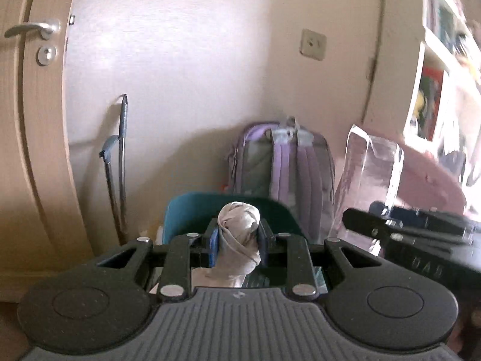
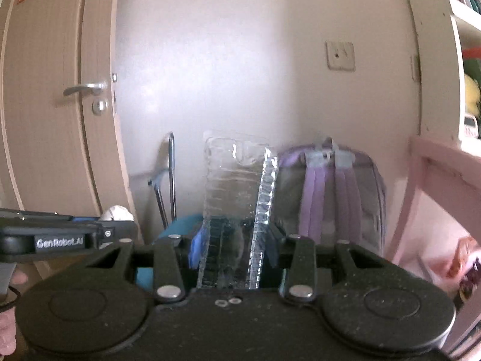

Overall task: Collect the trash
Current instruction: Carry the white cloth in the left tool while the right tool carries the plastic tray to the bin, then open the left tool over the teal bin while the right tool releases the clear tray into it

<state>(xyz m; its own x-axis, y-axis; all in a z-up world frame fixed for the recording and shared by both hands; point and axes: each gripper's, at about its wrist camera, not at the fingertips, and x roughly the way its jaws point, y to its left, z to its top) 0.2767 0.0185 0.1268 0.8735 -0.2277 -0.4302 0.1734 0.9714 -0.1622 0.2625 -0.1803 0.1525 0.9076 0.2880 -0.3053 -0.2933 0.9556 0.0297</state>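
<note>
Left claw (image 1: 237,242): clamped on a twisted wad of beige tissue (image 1: 239,234), which stands up between the pads. Right claw (image 2: 233,246): clamped on a clear ribbed plastic wrapper (image 2: 237,204), upright between the pads. Left claw's side plate reads "GenRobot.AI" in the right wrist view. Beyond both claws: teal bin (image 1: 192,210), lilac backpack (image 1: 282,165), wall socket (image 1: 312,44). To the left: wooden door (image 1: 33,138).

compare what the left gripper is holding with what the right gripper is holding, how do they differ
The left gripper pinches a wad of beige tissue: opaque, soft, twisted. The right gripper clamps clear plastic packaging: see-through, stiff, ridged. The packaging stands taller above its fingers than the wad. Both are held upright above a teal bin.
</note>
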